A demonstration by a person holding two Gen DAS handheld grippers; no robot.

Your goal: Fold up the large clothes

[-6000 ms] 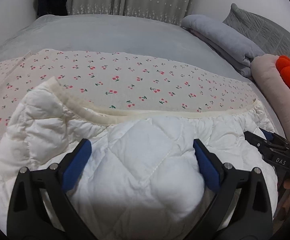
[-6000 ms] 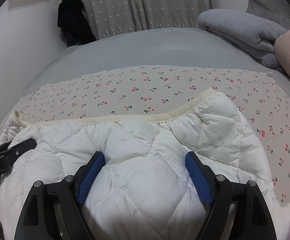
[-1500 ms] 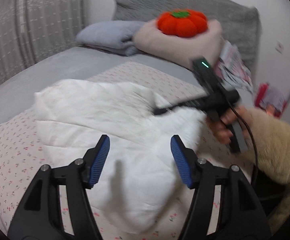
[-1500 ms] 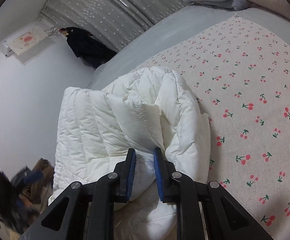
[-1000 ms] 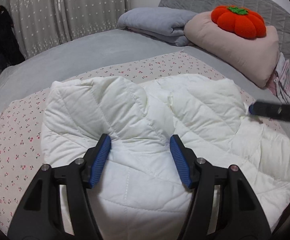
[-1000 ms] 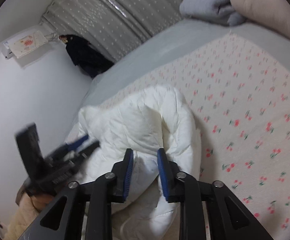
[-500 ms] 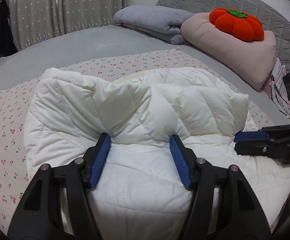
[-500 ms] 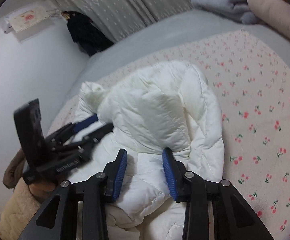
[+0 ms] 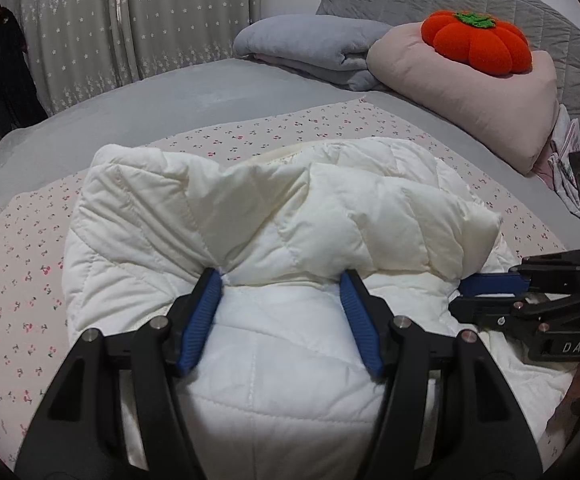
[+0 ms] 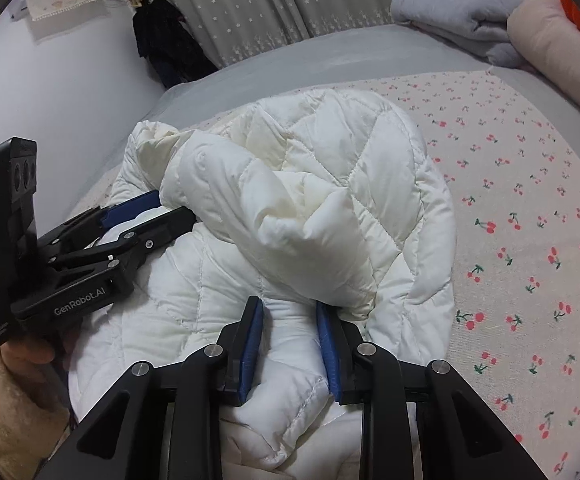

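A white quilted puffer jacket (image 9: 273, 216) lies folded over itself on a cherry-print sheet (image 9: 17, 272); it also shows in the right wrist view (image 10: 330, 184). My left gripper (image 9: 281, 280) is open, its blue pads resting on the jacket just below the folded-over layer. It shows from the side in the right wrist view (image 10: 149, 208), its tips under the fold's edge. My right gripper (image 10: 287, 312) is open, with a ridge of jacket fabric between its pads at the fold's near end. It shows in the left wrist view (image 9: 486, 284) at the jacket's right edge.
The cherry sheet (image 10: 530, 240) covers a grey bed (image 9: 169, 96). At the head lie a folded grey blanket (image 9: 310, 48), a pink pillow (image 9: 470, 92) and an orange pumpkin cushion (image 9: 478, 40). Curtains (image 9: 129, 20) and a dark hanging garment (image 9: 5, 76) stand behind.
The right gripper, shut on the jacket 1.5 s ago, has let go and its jaws have opened. The folded layer now lies flatter. The left gripper has stayed open and edged closer to the fold.
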